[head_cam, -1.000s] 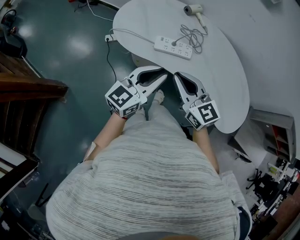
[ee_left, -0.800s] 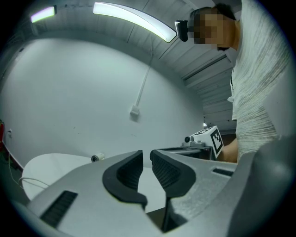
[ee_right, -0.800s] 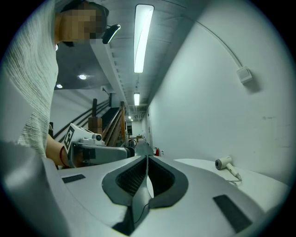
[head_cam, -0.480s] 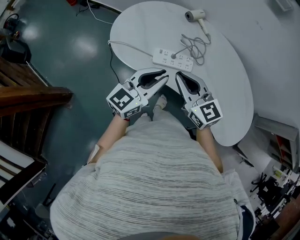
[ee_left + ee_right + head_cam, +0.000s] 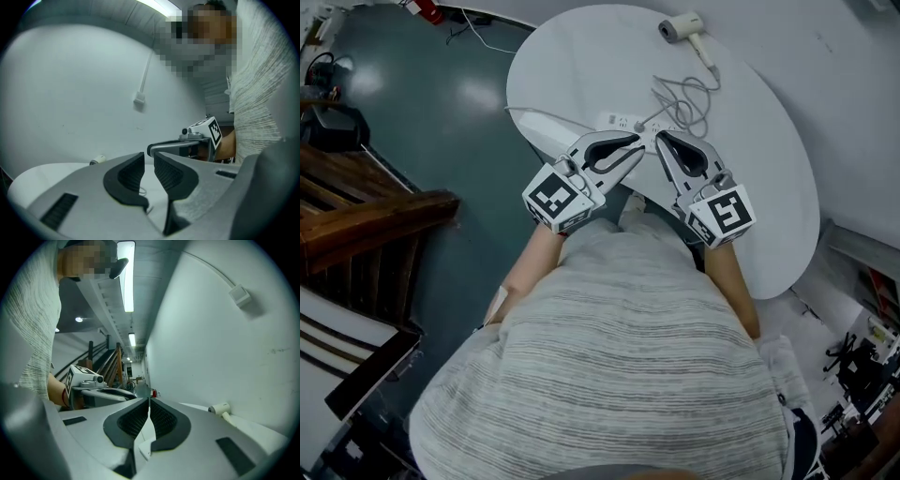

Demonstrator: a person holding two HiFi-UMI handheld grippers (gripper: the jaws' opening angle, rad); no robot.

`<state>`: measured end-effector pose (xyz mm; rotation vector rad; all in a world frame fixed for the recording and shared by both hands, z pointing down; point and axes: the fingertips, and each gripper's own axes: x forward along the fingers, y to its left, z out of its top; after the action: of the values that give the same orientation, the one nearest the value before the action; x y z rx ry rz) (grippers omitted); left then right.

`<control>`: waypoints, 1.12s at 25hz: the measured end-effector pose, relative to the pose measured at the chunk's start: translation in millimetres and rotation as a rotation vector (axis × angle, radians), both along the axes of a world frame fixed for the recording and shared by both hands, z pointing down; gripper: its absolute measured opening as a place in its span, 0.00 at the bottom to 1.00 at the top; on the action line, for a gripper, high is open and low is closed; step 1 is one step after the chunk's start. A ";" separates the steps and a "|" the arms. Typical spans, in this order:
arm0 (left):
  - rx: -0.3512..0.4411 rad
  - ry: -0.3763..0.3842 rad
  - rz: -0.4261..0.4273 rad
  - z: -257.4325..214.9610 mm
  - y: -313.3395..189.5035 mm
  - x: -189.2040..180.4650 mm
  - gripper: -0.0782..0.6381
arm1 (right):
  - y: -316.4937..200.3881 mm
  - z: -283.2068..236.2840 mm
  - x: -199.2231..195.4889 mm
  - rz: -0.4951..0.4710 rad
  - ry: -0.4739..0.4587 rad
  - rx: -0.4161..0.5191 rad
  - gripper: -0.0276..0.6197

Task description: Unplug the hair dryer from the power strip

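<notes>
One hair dryer [image 5: 684, 26] lies near the table's [image 5: 759, 197] far edge. Its barrel points left along that edge and its handle runs toward the near right. One cord [image 5: 686, 92] loops from it to the one power strip [image 5: 619, 121], which lies lengthwise by the near-left edge. Two grippers reach over the power strip. The left gripper [image 5: 637, 143] has its jaws a slit apart and empty, and the right gripper [image 5: 660, 141] is clenched on nothing.

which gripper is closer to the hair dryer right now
Right. The right gripper points up the table toward the hair dryer, which lies beyond it at the far edge; the left gripper sits farther left.
</notes>
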<state>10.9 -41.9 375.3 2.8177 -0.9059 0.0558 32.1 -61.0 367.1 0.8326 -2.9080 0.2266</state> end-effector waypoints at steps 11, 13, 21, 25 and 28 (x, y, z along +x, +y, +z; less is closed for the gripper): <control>0.036 -0.086 0.167 10.2 -34.3 14.4 0.28 | -38.6 5.2 2.2 0.086 0.015 -0.023 0.09; 0.040 -0.099 0.211 11.8 -38.3 13.6 0.31 | -42.6 5.6 1.0 0.115 0.010 -0.032 0.09; 0.048 -0.208 0.353 37.7 -49.6 11.9 0.52 | -55.7 12.4 -2.3 0.197 0.016 -0.054 0.09; 0.036 -0.232 0.384 54.3 -53.5 13.8 0.54 | -56.0 12.8 -1.5 0.225 0.027 -0.056 0.09; 0.016 -0.276 0.408 71.2 -53.9 15.2 0.55 | -55.3 16.1 -0.1 0.231 0.038 -0.071 0.09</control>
<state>26.1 -95.8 446.5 3.0090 -0.3579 0.5029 31.9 -116.3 383.3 1.1473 -2.7481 0.3271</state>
